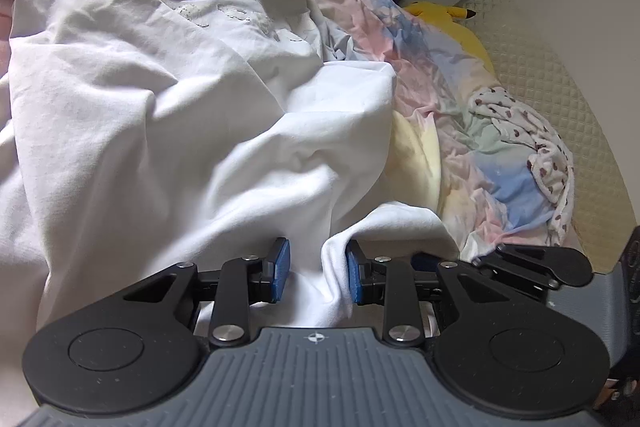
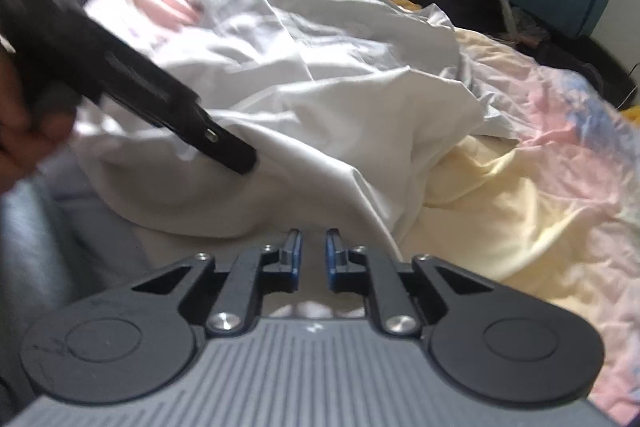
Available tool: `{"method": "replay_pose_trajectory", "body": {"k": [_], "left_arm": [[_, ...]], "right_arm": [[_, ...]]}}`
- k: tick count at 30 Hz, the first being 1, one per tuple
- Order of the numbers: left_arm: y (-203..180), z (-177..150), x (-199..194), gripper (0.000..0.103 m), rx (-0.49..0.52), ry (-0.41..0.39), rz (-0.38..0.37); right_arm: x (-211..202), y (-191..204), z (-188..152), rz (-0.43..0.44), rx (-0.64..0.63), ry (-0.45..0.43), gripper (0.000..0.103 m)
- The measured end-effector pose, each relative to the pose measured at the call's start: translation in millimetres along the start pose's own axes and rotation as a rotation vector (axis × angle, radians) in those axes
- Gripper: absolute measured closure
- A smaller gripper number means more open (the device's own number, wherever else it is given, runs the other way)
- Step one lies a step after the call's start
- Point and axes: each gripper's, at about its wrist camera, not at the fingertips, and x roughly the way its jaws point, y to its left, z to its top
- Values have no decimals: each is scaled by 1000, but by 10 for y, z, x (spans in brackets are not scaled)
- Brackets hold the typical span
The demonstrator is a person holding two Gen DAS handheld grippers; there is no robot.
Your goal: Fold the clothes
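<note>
Crumpled white cotton T-shirt [image 1: 168,99] lies heaped on the pastel patchwork bed quilt [image 1: 460,99]; the left gripper [image 1: 318,273], fingers apart, straddles a fabric ridge at the shirt's near hem. A full pinch on that ridge should hold best. Only the right-wrist view shows the right gripper [image 2: 312,259], nearly closed on nothing, below the shirt's near edge.

A large white garment [image 1: 168,115], a T-shirt by the look of it, is spread crumpled over a bed with a pastel quilt [image 1: 460,99]. A faded, cracked print is seen on its chest, toward the far side. The fabric is heaped in deep folds and ridges, not flat. Its near portion is bunched up at the near edge of the bed, and one hem edge falls in a diagonal line onto the yellow patch of the quilt. No fold is yet made.
</note>
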Motion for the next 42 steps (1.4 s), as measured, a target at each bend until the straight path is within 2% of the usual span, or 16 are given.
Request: {"method": "replay_pose_trajectory", "body": {"k": [1, 3, 5, 7, 10, 16, 18, 21, 27, 32, 38, 42], "left_arm": [[-9, -2, -14, 69, 3, -6, 4], [-41, -6, -72, 64, 19, -34, 17], [-75, -9, -132, 53, 37, -64, 27], [-121, -7, -201, 52, 61, -100, 20], [-183, -15, -225, 52, 100, -113, 29], [-159, 16, -93, 51, 107, -69, 53], [-124, 34, -62, 51, 101, -67, 60], [-106, 43, -39, 51, 99, -56, 67], [-158, 18, -142, 49, 130, -65, 43], [-220, -10, -260, 42, 162, -76, 14], [-307, -54, -449, 26, 211, -103, -30], [-351, -104, -567, 21, 248, -126, -37]], "right_arm": [[8, -3, 8, -9, -7, -10, 79], [-21, -4, 20, -21, -30, -46, 61], [-31, 0, 26, -32, -61, -67, 55], [29, 6, 24, -41, -103, -42, 55], [190, -21, 23, -30, -126, 14, 55], [493, -128, 17, 9, -55, 83, 59], [463, -177, 15, 25, -18, 102, 90], [349, -250, 10, 55, 37, 130, 98], [-195, -217, 39, 96, -19, 167, 99], [-478, -28, 46, 145, -162, 271, 99], [-426, 336, -139, 198, -295, 419, 98], [-385, 388, -191, 209, -293, 453, 94]]}}
